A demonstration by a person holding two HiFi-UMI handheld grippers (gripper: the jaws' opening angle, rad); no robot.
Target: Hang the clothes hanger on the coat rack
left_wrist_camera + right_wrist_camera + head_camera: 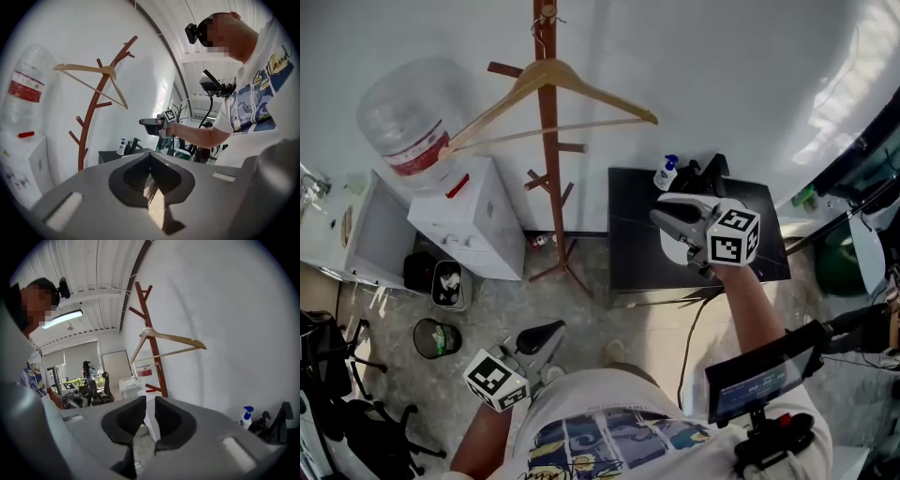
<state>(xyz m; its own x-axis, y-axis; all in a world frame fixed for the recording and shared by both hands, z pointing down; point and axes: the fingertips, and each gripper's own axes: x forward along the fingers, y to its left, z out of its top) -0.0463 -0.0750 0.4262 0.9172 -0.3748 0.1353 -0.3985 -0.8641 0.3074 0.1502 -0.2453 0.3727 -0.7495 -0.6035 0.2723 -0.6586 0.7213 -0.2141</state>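
Wooden hanger [553,80] hangs by its hook near the top of the rack [548,169], its bar running sideways with the left end lower. The right hand-held gripper [661,216] is held out over the counter [628,253], jaws slightly apart and empty. The left hand-held gripper [551,330] is low by the body, jaws together and empty.

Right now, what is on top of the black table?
A white pump bottle and a black device at its back edge; the right gripper hides the black table's middle.

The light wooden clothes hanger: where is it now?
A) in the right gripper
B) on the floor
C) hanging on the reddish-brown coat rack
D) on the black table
C: the light wooden clothes hanger hangs by its hook near the top of the reddish-brown coat rack.
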